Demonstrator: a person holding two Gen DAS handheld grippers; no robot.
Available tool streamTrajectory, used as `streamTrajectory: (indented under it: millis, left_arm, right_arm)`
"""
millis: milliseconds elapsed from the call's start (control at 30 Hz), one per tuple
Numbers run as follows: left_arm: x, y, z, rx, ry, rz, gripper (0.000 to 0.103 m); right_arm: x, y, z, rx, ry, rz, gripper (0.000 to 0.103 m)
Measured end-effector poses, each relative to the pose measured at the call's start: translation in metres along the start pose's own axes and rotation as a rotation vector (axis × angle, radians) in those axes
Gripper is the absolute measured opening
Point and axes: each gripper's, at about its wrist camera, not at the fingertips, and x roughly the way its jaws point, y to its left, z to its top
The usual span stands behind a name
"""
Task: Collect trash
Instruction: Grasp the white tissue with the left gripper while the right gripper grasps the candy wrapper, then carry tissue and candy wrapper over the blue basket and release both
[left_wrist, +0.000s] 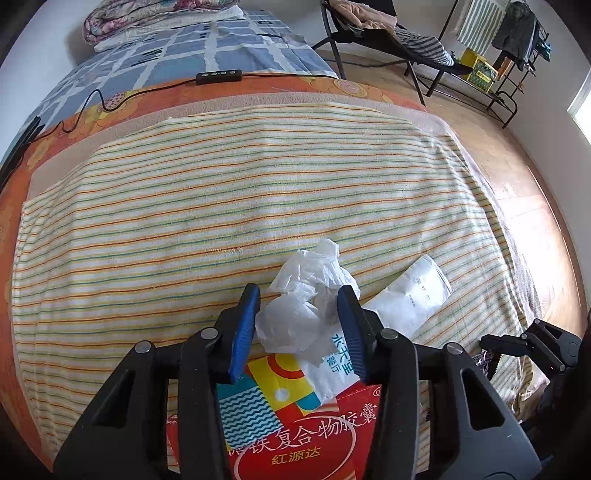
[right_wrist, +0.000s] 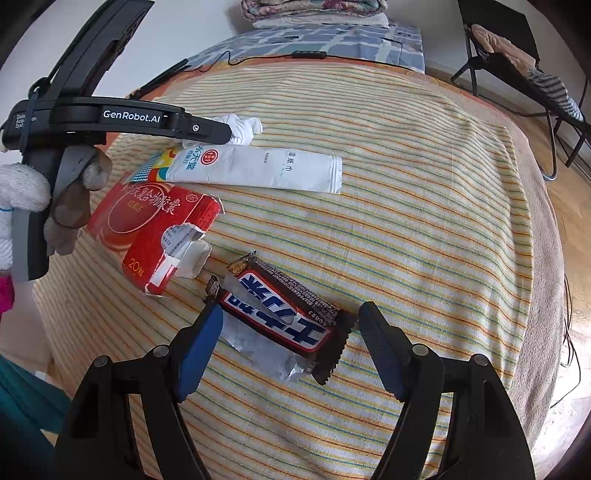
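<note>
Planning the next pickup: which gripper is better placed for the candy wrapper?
Right. The right gripper already has its open fingers on both sides of the wrapper; the left gripper is at the crumpled tissue.

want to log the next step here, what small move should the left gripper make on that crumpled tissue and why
Probably close the left gripper the rest of the way. Its blue pads already flank the crumpled tissue on the striped towel, with slivers of gap showing at both pads, so no grip seems made yet. Then lift. The right gripper stands open around the candy wrapper.
</note>
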Motion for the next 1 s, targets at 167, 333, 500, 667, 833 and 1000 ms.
streamTrajectory:
  millis: [167, 333, 500, 667, 833, 1000]
  left_arm:
    - [-0.006, -0.010, -0.001, 0.032, -0.026, 0.022, 0.019]
    - [-0.015, -0.008, 0.000, 0.022, -0.051, 0.034, 0.013]
    - [-0.028, -0.001, 0.001, 0.004, -0.083, 0.053, 0.012]
    - [-0.044, 0.006, 0.004, -0.021, -0.115, 0.053, 0.012]
    - [-0.067, 0.010, -0.002, -0.024, -0.136, 0.050, 0.012]
    - [-0.094, 0.010, -0.020, -0.013, -0.147, 0.045, 0.012]
  right_arm:
    - [-0.004, 0.003, -0.003, -0.007, -0.004, -0.009, 0.051]
    - [-0.007, -0.001, -0.004, -0.003, -0.011, -0.015, 0.022]
    - [-0.013, -0.004, -0.005, 0.022, -0.028, -0.015, 0.012]
    - [-0.024, -0.006, -0.003, 0.042, -0.060, -0.029, 0.012]
    - [-0.041, -0.005, -0.001, 0.055, -0.097, -0.047, 0.012]
    - [-0.061, 0.001, -0.004, 0.072, -0.121, -0.048, 0.012]
